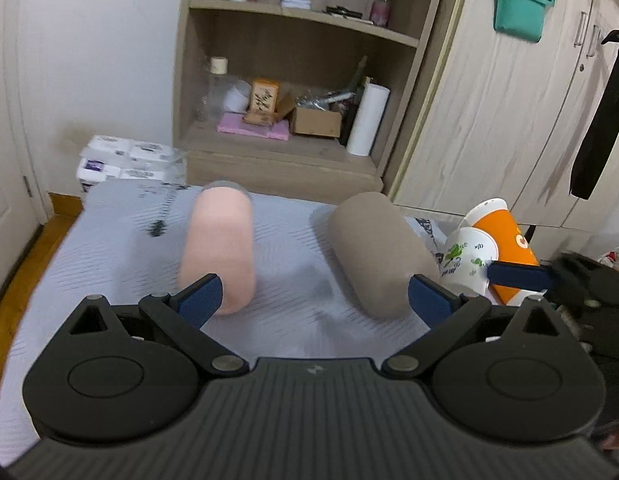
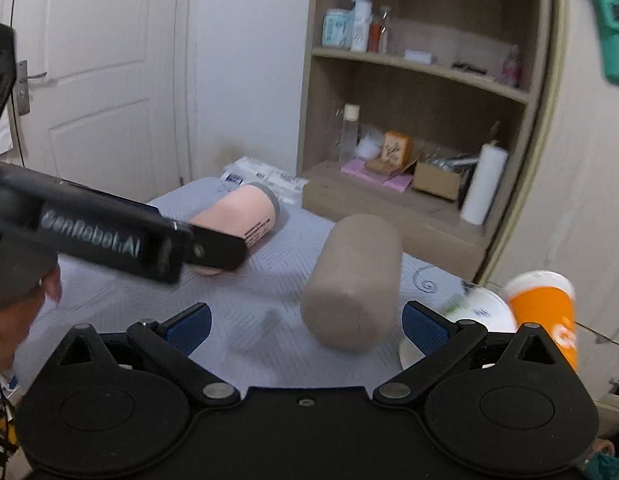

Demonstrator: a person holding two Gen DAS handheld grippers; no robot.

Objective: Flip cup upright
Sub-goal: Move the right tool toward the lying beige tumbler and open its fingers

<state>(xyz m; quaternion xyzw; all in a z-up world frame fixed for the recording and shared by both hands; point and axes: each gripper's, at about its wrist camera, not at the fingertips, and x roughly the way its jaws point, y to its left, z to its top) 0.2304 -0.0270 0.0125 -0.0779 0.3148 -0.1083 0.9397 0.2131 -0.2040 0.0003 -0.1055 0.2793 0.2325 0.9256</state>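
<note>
Both cups lie on their sides on the grey mat (image 1: 109, 248): pink cup (image 1: 219, 246) left, taupe cup (image 1: 379, 252) right. Left gripper (image 1: 315, 300) and right gripper (image 2: 305, 322) hover near them, tongs spread apart.

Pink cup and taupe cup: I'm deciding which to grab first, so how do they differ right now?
The pink cup is peach-pink with a printed label; the taupe cup is plain grey-brown. The pink cup lies left, partly hidden behind the left tongs in the right wrist view; the taupe cup lies right, fully visible. Both lie on their sides on the quilted mat, ungripped.
</note>
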